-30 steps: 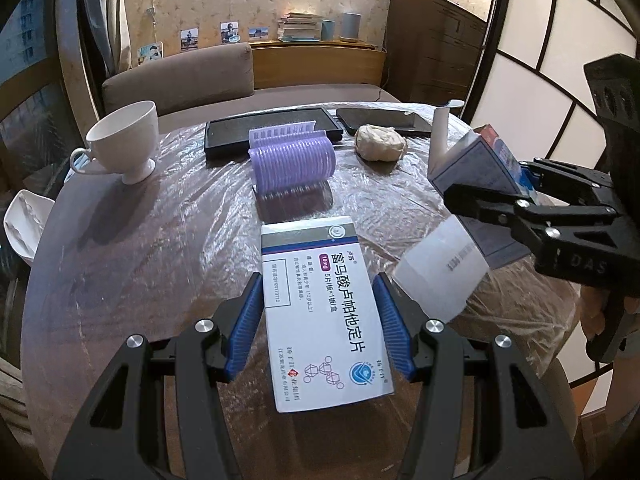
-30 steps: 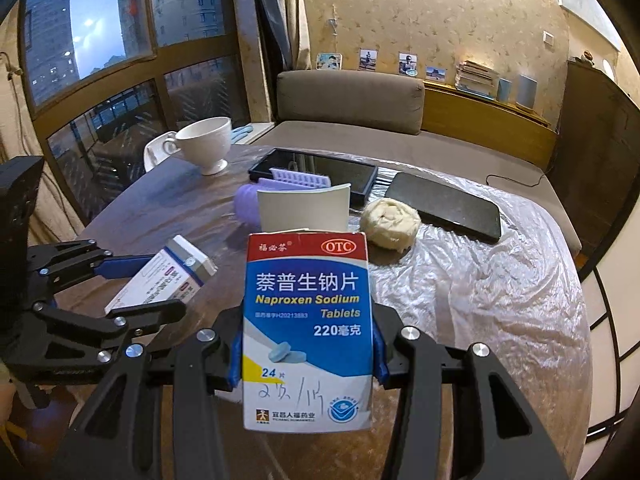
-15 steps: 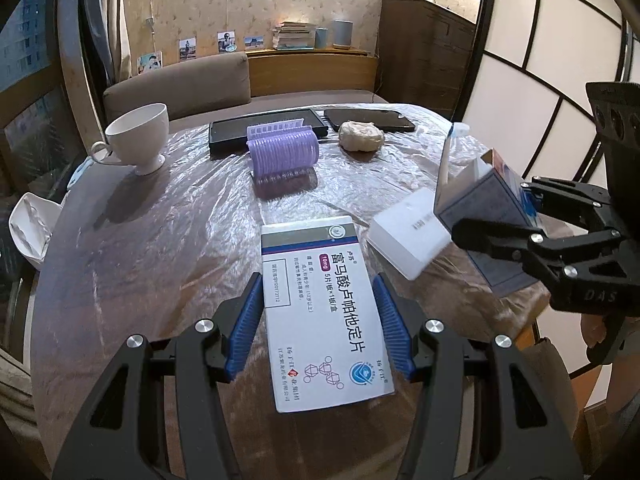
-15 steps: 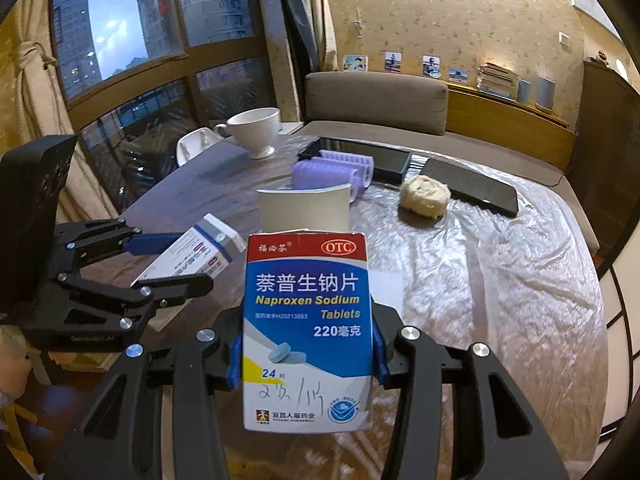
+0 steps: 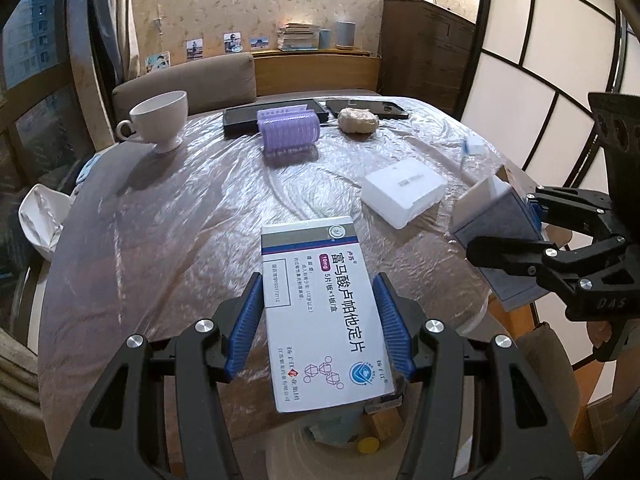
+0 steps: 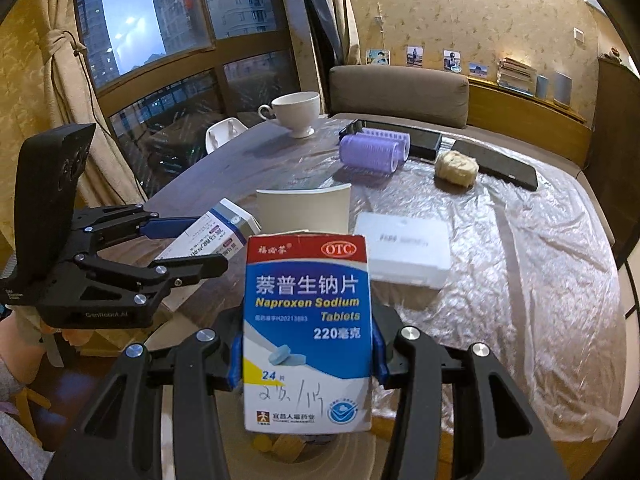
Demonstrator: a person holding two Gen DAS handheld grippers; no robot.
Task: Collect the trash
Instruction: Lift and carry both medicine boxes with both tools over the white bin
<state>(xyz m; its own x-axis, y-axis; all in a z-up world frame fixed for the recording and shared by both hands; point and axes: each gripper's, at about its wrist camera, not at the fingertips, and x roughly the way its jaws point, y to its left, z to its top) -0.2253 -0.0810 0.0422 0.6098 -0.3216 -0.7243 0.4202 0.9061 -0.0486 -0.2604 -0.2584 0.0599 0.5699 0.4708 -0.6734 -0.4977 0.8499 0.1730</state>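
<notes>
My left gripper [image 5: 318, 322] is shut on a white and purple medicine box [image 5: 322, 312], held off the table's near edge above a round bin [image 5: 340, 444] with scraps in it. My right gripper [image 6: 306, 360] is shut on a blue Naproxen Sodium box [image 6: 307, 332], its top flap open, also above the bin [image 6: 280, 448]. Each gripper shows in the other's view: the right [image 5: 504, 232], the left [image 6: 188, 244]. A white flat box [image 5: 404, 192] lies on the plastic-covered table [image 5: 180, 240]. A crumpled beige wad [image 5: 358, 120] lies farther back.
A white cup [image 5: 158, 120], purple hair rollers [image 5: 290, 132], a black tray [image 5: 276, 114] and a dark tablet [image 5: 368, 106] stand at the far side. A small white-blue item [image 5: 472, 146] lies at the right edge. A sofa stands behind, a window to the left.
Both grippers have pulled back from the table toward its near edge, each still holding its box. The bin has come into view beneath them.
</notes>
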